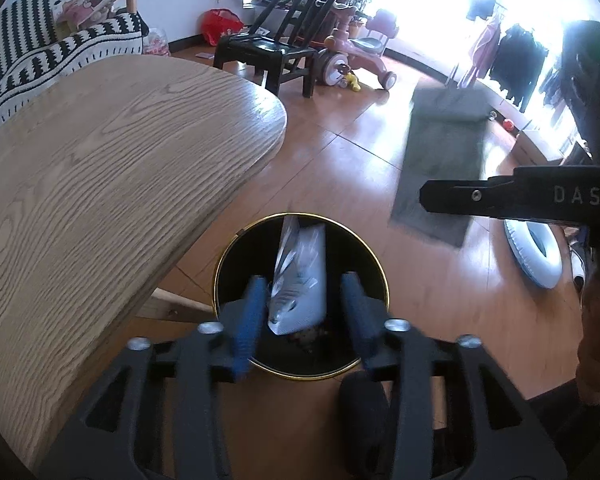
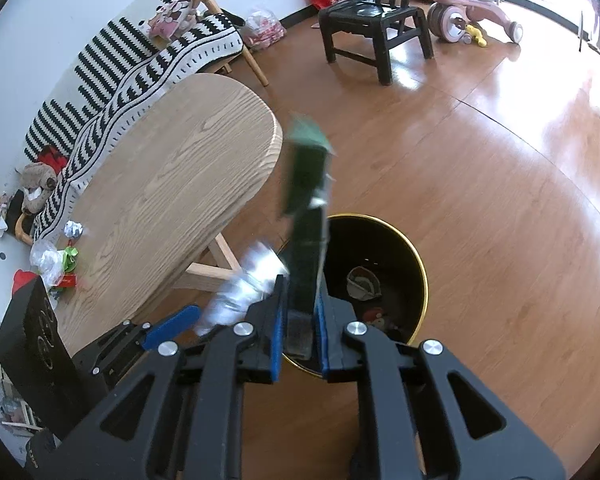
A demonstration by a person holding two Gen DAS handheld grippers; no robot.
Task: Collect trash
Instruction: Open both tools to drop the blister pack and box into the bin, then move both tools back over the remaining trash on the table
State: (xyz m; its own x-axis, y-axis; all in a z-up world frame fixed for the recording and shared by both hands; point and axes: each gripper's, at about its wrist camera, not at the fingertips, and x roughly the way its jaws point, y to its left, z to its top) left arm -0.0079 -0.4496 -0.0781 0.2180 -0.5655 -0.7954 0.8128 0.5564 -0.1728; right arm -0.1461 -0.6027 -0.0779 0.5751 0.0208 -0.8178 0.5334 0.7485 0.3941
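Nearest in the left wrist view, the left gripper hangs over the bin with its fingers apart; a silvery wrapper sits between them, blurred, and I cannot tell whether it touches either pad or is already loose above the bin's mouth. In the right wrist view, the right gripper has its fingers clamped on a long dark green packet, which stands upright above the bin's near rim; the silvery wrapper shows just to its left. Inside the bin some scraps lie at the bottom, so part of the job looks done. Farther off, at the far end of the table, a crumpled foil ball and a small heap of wrappers wait; those, by my judgement, are what is left once both pieces in hand go in.
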